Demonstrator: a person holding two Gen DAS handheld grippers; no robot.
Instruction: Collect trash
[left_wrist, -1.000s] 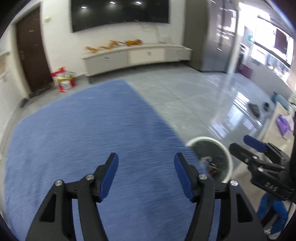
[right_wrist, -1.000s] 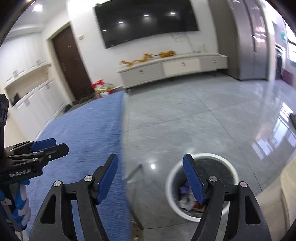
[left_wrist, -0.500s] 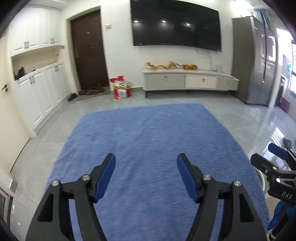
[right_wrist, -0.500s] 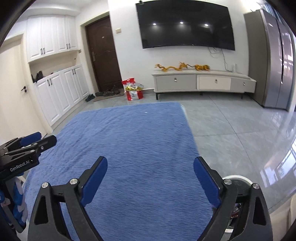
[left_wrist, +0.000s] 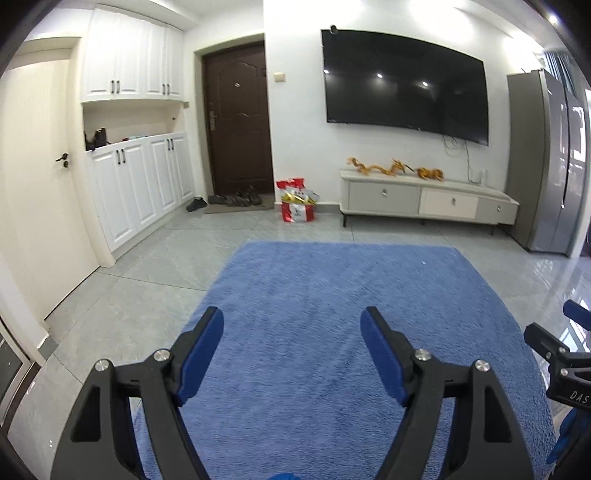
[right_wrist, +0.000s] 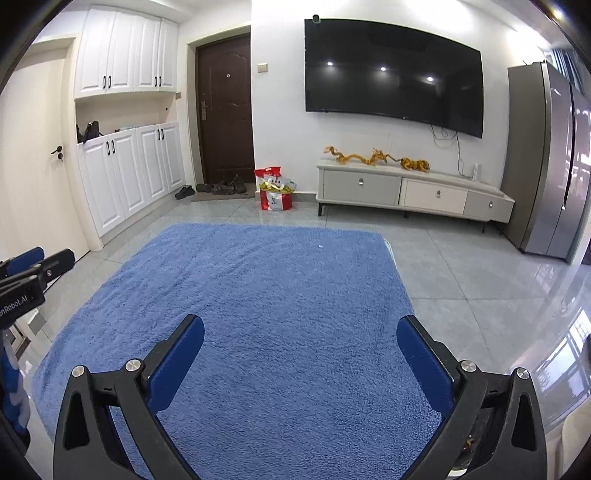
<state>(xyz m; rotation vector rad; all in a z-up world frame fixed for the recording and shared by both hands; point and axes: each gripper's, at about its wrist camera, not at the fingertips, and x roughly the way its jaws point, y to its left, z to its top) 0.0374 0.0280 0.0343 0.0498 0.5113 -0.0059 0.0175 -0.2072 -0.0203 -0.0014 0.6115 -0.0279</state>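
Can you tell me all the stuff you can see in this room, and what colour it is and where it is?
rug: one, blue, on the floor under both grippers
white speck: one, tiny, on the rug's far part; too small to tell what it is
TV: one, black, on the far wall
TV cabinet: one, white and grey, below the TV
dragon ornaments: golden, on top of the cabinet; count unclear
bags: a red and white cluster, on the floor beside the door
door: one, dark brown, far wall
shoes: several, dark, by the door
cupboards: white, left wall
fridge: one, grey, right side
left gripper: black, blue fingers, open, empty
right gripper: black, blue fingers, open, empty
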